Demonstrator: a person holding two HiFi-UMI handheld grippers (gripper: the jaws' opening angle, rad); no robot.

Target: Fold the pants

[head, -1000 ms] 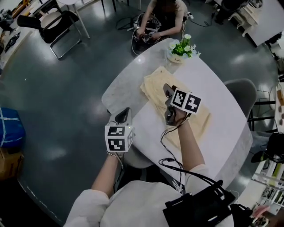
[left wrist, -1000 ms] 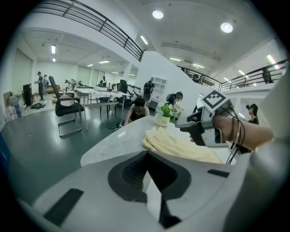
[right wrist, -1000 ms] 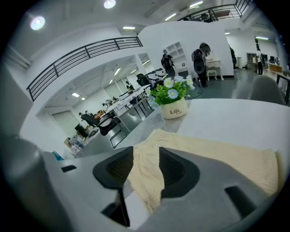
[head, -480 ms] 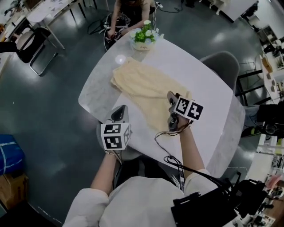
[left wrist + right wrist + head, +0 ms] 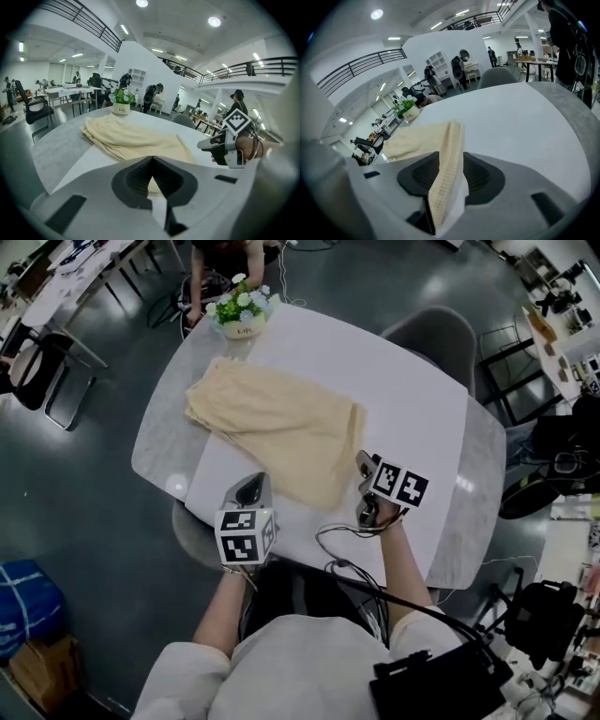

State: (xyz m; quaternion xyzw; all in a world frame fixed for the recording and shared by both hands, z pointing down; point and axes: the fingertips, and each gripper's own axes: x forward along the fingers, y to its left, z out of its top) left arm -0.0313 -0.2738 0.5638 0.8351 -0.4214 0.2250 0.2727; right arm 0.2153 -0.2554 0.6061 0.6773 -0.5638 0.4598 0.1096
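Note:
Pale yellow pants (image 5: 272, 432) lie spread on the white table (image 5: 412, 399), one end by the flower pot and the other toward me. My right gripper (image 5: 361, 465) is at their near right corner. In the right gripper view a raised strip of the waffle fabric (image 5: 447, 154) runs straight between its jaws (image 5: 447, 164), which have just been closing on it. My left gripper (image 5: 251, 486) hovers at the table's near edge, left of the pants' near end. Its jaws (image 5: 151, 164) meet with nothing in them, and the pants (image 5: 136, 140) lie just ahead.
A pot of white flowers (image 5: 239, 310) stands at the table's far end, with a seated person (image 5: 220, 254) beyond it. A grey chair (image 5: 431, 329) sits at the far right side. A black cable (image 5: 342, 545) hangs off the near edge. Desks and chairs surround the table.
My right gripper has moved from the middle of the pants to their near right corner. My left gripper moved along the near table edge. The whole view swung left.

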